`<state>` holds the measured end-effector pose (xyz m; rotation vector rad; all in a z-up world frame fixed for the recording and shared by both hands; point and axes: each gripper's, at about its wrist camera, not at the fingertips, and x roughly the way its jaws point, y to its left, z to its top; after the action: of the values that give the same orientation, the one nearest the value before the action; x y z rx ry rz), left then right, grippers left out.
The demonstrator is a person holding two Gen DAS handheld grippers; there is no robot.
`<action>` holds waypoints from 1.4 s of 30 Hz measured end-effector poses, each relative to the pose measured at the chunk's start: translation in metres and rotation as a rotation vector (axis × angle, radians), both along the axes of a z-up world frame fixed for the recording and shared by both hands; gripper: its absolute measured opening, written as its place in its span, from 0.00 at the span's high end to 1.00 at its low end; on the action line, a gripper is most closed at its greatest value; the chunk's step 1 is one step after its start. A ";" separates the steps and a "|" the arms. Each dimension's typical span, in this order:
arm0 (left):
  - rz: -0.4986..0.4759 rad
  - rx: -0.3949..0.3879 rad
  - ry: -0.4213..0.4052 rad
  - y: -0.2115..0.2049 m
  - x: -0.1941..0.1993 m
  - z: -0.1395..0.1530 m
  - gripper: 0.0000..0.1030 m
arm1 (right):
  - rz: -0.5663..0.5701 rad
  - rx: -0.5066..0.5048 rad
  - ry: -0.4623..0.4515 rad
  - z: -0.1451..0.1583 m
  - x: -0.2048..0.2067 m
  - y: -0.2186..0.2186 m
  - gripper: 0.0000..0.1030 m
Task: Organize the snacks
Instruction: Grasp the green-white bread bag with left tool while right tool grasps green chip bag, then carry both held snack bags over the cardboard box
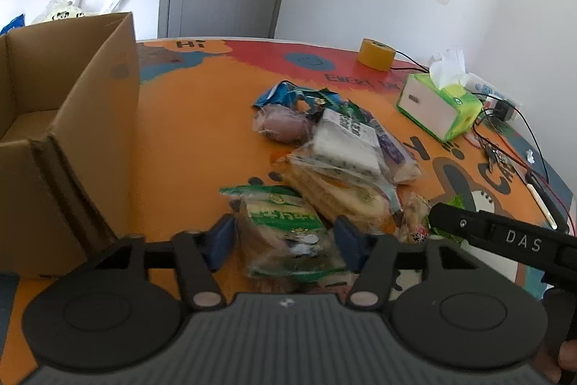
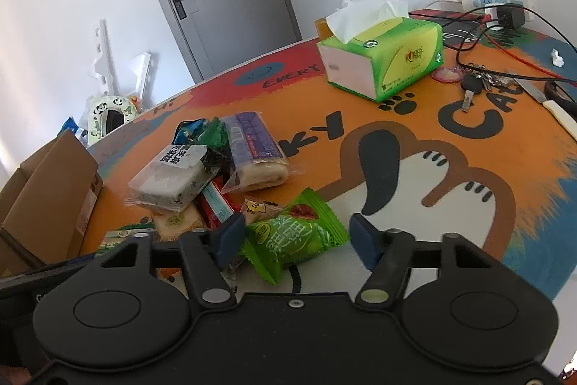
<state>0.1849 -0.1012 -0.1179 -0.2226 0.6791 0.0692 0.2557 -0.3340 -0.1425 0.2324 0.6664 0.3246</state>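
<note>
A green-and-white snack packet (image 1: 285, 233) lies at the near edge of a heap of wrapped snacks (image 1: 342, 154) on the orange table mat (image 1: 187, 139). My left gripper (image 1: 285, 239) is shut on this packet, a blue pad against each side. In the right wrist view a bright green wrapped snack (image 2: 295, 237) lies between the pads of my right gripper (image 2: 297, 237). The left pad touches the wrapper, the right pad stands just clear, so the jaws are open. An open cardboard box (image 1: 72, 132) stands to the left of the heap.
A green tissue box (image 2: 382, 60) sits beyond the snacks, with a yellow tape roll (image 1: 375, 55) behind it. Keys (image 2: 472, 85), a knife (image 2: 551, 103) and cables (image 2: 505, 38) lie at the far right. The cardboard box (image 2: 54, 197) shows at the left edge.
</note>
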 end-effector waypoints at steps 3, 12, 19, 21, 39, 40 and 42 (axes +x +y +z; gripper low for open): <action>0.011 -0.027 0.002 0.005 0.000 0.001 0.55 | 0.004 0.013 0.004 0.000 0.000 -0.001 0.54; 0.007 -0.047 -0.032 0.007 -0.014 0.011 0.55 | -0.004 0.012 0.001 0.007 -0.016 -0.007 0.72; 0.009 -0.049 -0.080 0.009 -0.030 0.026 0.55 | -0.012 0.022 -0.018 0.015 -0.032 -0.008 0.74; 0.011 -0.048 -0.096 0.011 -0.034 0.031 0.55 | -0.012 0.027 -0.031 0.020 -0.036 -0.008 0.74; 0.036 -0.031 -0.237 0.031 -0.066 0.079 0.55 | 0.061 0.055 -0.134 0.063 -0.050 0.029 0.74; 0.038 -0.029 -0.242 0.033 -0.068 0.081 0.55 | 0.070 0.057 -0.139 0.065 -0.050 0.033 0.74; 0.047 -0.027 -0.252 0.036 -0.070 0.084 0.55 | 0.082 0.063 -0.146 0.068 -0.051 0.038 0.74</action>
<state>0.1150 -0.0651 -0.0336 -0.2686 0.4239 0.0752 0.2046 -0.2956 -0.0746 0.2394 0.5233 0.4374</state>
